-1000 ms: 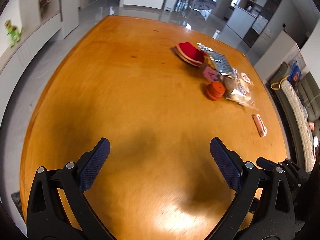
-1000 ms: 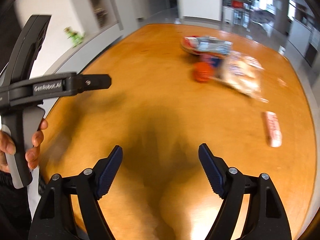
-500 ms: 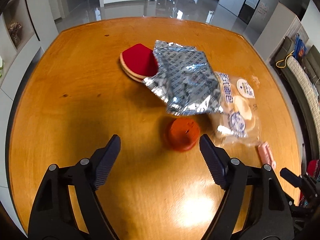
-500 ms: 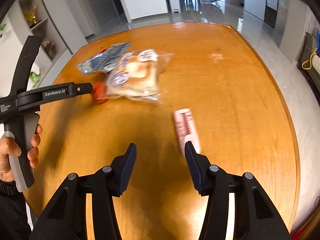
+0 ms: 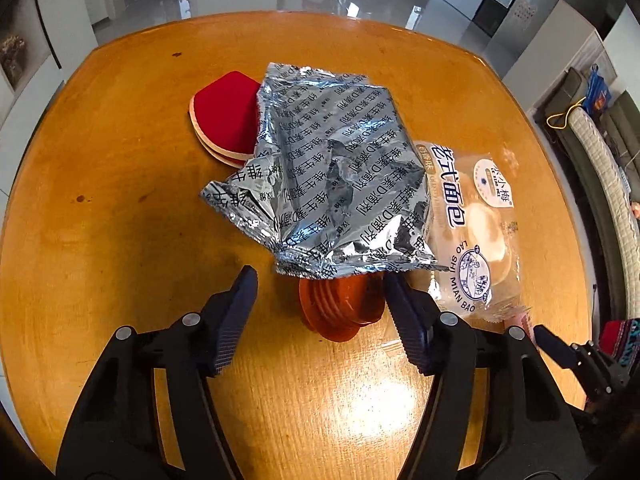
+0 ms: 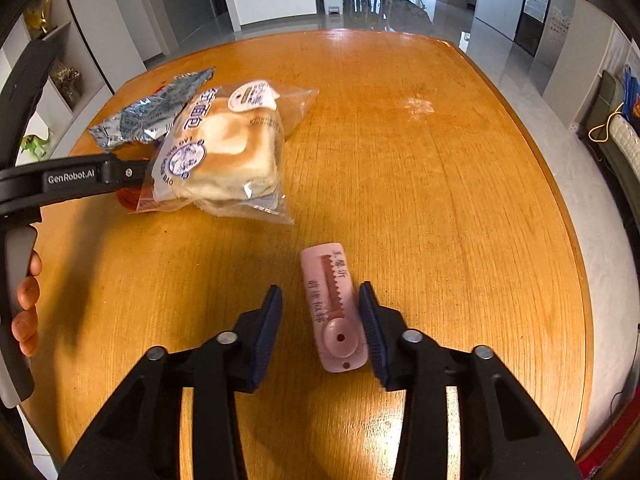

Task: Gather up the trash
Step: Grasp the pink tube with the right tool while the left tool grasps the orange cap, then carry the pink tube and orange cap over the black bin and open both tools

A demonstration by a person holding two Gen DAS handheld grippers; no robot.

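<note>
Only the left wrist view shows the red paddle-shaped thing (image 5: 224, 120) lying toward the far left of the wooden table (image 5: 120, 220), half under the crumpled silver foil packet (image 5: 332, 176); it also shows the foil's near edge overhanging a stack of orange discs (image 5: 340, 308). The left gripper (image 5: 320, 304) points steeply down with those discs between its jaws, which are closing with a clear gap on the left side and the right pad close to the stack, touch uncertain. The right wrist view alone shows the pink packet (image 6: 334, 304) in full, lying lengthwise toward the table's near right part, and the whole clear bread bag (image 6: 224, 156) farther left, beside the foil. The right gripper (image 6: 320, 328) tilts down over the pink packet, jaws closing around its near end, the right pad just beside it, the left pad still apart. A hand (image 6: 26, 308) at the left edge grips the other tool's handle.
</note>
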